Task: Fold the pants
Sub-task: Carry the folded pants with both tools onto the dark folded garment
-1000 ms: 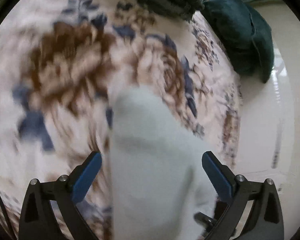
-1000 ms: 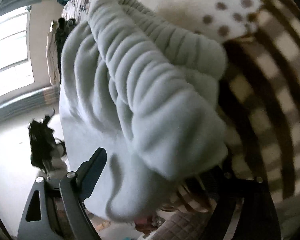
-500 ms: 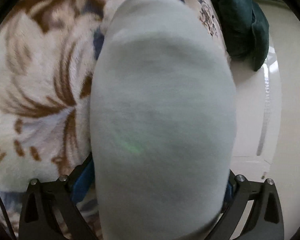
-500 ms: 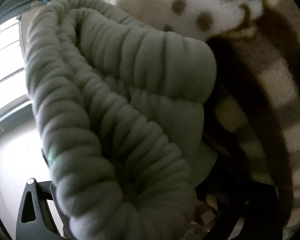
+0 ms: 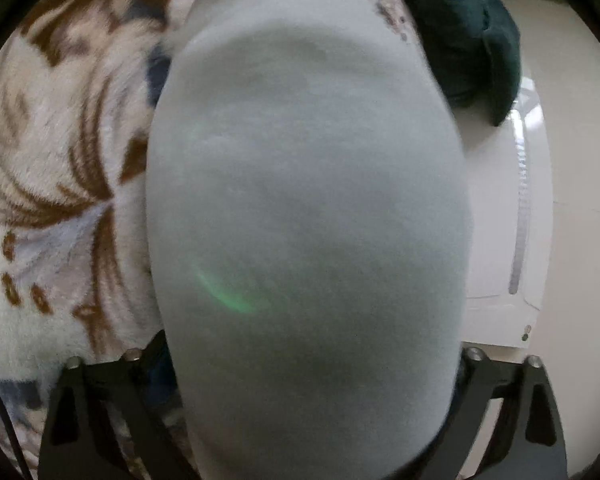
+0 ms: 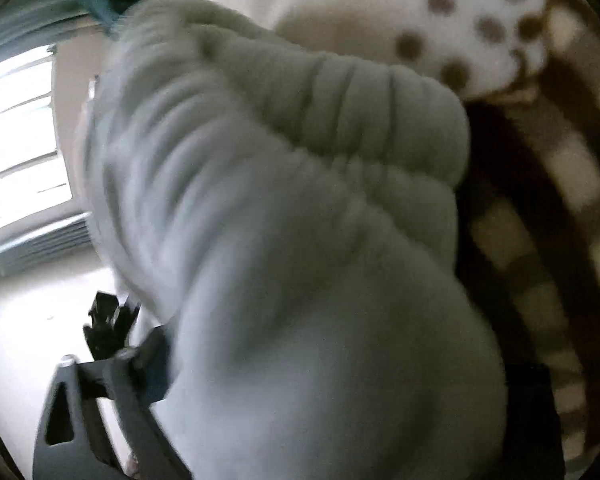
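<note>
Pants (image 5: 308, 208) of pale grey fleece are filling most of both wrist views, bulging up between the fingers of each gripper and hiding the fingertips. In the left wrist view the fabric is lying as a smooth rounded mass from the near edge to the far edge, sitting between the two black finger bases of the left gripper (image 5: 312, 392); its jaws are closing with the cloth between them, though whether the pads are pressing on it cannot be told. To the left of the cloth a floral blanket (image 5: 60, 168) in cream, brown and blue is spreading out, and at the far right a dark green cushion (image 5: 468, 36) is resting beside a white panel (image 5: 500, 240). In the right wrist view the gathered, ribbed waistband (image 6: 340, 120) is bunching at the far side, the cloth running down between the fingers of the right gripper (image 6: 328, 400); these jaws are closing too, and the contact is hidden. A spotted and checked blanket (image 6: 540, 184) is lying to the right, a bright window (image 6: 16, 136) at the left.
</note>
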`<state>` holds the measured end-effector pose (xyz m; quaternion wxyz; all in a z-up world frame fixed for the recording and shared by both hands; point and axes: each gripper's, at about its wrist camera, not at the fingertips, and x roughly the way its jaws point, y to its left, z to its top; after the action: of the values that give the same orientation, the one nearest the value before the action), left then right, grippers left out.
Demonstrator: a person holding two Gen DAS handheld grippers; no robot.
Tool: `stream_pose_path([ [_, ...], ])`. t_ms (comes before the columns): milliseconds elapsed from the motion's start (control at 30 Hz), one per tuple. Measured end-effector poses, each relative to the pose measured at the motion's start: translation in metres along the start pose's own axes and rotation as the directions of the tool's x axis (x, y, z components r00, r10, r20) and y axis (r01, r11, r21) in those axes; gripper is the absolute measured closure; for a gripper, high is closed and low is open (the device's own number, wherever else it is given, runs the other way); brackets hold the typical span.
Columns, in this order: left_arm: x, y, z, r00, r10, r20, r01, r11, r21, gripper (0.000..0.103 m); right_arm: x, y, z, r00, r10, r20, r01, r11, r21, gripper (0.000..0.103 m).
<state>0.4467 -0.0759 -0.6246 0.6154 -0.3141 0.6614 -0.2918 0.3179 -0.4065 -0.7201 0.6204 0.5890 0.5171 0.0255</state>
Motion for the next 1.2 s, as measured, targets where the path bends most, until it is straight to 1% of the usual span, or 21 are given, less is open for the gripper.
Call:
stream_pose_path([
  [67, -0.007, -0.008, -0.002, 1.000, -0.009, 0.006, 0.008, 1.000, 0.010, 0.024, -0.014, 0.001, -0.007, 0.999, 0.028, 0.020, -0.028, 1.000, -0.002, 0.033],
  [133, -0.016, -0.020, -0.008, 1.000, -0.017, 0.010, 0.017, 0.999, 0.028, 0.026, -0.030, 0.012, -0.013, 0.998, 0.041, 0.042, -0.039, 0.999, -0.037, 0.039],
  [200, -0.023, -0.030, -0.009, 0.999, -0.030, 0.013, 0.029, 0.999, 0.038, 0.027, -0.041, 0.025, -0.016, 0.998, 0.040, 0.056, -0.035, 0.997, -0.075, 0.041],
  [267, -0.035, -0.046, -0.009, 0.999, -0.045, 0.023, 0.044, 0.998, 0.053, 0.027, -0.056, 0.038, -0.016, 0.996, 0.057, 0.073, -0.049, 0.994, -0.101, 0.042],
  [300, -0.037, -0.045, -0.009, 0.999, -0.044, 0.030, 0.042, 0.998, 0.056, 0.027, -0.062, 0.044, -0.016, 0.995, 0.063, 0.076, -0.055, 0.992, -0.114, 0.042],
  [400, -0.059, -0.066, 0.001, 0.996, -0.059, 0.070, 0.054, 0.996, 0.070, 0.027, -0.072, 0.083, -0.012, 0.992, 0.086, 0.091, -0.069, 0.982, -0.173, 0.044],
  [500, -0.087, -0.086, 0.025, 0.990, -0.082, 0.115, 0.072, 0.994, 0.087, 0.027, -0.079, 0.128, -0.003, 0.989, 0.110, 0.104, -0.083, 0.969, -0.234, 0.044],
  [600, -0.115, -0.106, 0.054, 0.984, -0.101, 0.146, 0.083, 0.989, 0.124, 0.027, -0.063, 0.183, -0.012, 0.984, 0.130, 0.121, -0.091, 0.954, -0.286, 0.044],
  [700, -0.155, -0.127, 0.104, 0.980, -0.120, 0.160, 0.093, 0.982, 0.167, 0.027, -0.048, 0.243, -0.003, 0.976, 0.156, 0.153, -0.100, 0.940, -0.325, 0.044],
  [767, -0.177, -0.138, 0.138, 0.979, -0.124, 0.164, 0.091, 0.977, 0.192, 0.027, -0.031, 0.291, 0.002, 0.969, 0.175, 0.175, -0.109, 0.936, -0.333, 0.044],
  [800, -0.187, -0.144, 0.155, 0.978, -0.124, 0.166, 0.089, 0.975, 0.205, 0.027, -0.025, 0.306, 0.005, 0.965, 0.183, 0.185, -0.113, 0.935, -0.337, 0.044],
  [833, -0.203, -0.153, 0.182, 0.978, -0.120, 0.171, 0.079, 0.971, 0.226, 0.027, -0.020, 0.321, 0.004, 0.962, 0.196, 0.192, -0.122, 0.933, -0.338, 0.044],
  [867, -0.213, -0.157, 0.199, 0.978, -0.120, 0.173, 0.076, 0.968, 0.239, 0.027, -0.007, 0.341, 0.006, 0.956, 0.214, 0.199, -0.138, 0.931, -0.339, 0.044],
  [933, -0.235, -0.163, 0.229, 0.978, -0.114, 0.175, 0.065, 0.961, 0.267, 0.027, 0.016, 0.382, 0.021, 0.947, 0.241, 0.213, -0.155, 0.923, -0.353, 0.044],
  [967, -0.246, -0.169, 0.260, 0.978, -0.107, 0.178, 0.053, 0.957, 0.284, 0.027, 0.027, 0.399, 0.030, 0.943, 0.256, 0.215, -0.169, 0.920, -0.354, 0.044],
  [1000, -0.254, -0.173, 0.282, 0.978, -0.105, 0.180, 0.048, 0.954, 0.295, 0.027, 0.043, 0.416, 0.040, 0.937, 0.272, 0.218, -0.183, 0.917, -0.355, 0.044],
  [1033, -0.258, -0.176, 0.297, 0.978, -0.102, 0.182, 0.043, 0.952, 0.302, 0.027, 0.058, 0.438, 0.054, 0.932, 0.283, 0.226, -0.189, 0.913, -0.362, 0.044],
  [1067, -0.265, -0.180, 0.327, 0.978, -0.099, 0.184, 0.036, 0.949, 0.315, 0.026, 0.074, 0.455, 0.071, 0.928, 0.291, 0.231, -0.194, 0.909, -0.369, 0.044],
  [1133, -0.269, -0.183, 0.365, 0.978, -0.093, 0.185, 0.029, 0.945, 0.326, 0.026, 0.103, 0.490, 0.101, 0.923, 0.298, 0.245, -0.190, 0.903, -0.386, 0.044],
  [1167, -0.272, -0.183, 0.390, 0.979, -0.085, 0.184, 0.019, 0.943, 0.334, 0.026, 0.115, 0.500, 0.112, 0.921, 0.303, 0.245, -0.193, 0.901, -0.390, 0.044],
  [1200, -0.272, -0.180, 0.405, 0.980, -0.079, 0.182, 0.013, 0.941, 0.337, 0.026, 0.130, 0.513, 0.128, 0.920, 0.305, 0.245, -0.194, 0.899, -0.392, 0.044],
])
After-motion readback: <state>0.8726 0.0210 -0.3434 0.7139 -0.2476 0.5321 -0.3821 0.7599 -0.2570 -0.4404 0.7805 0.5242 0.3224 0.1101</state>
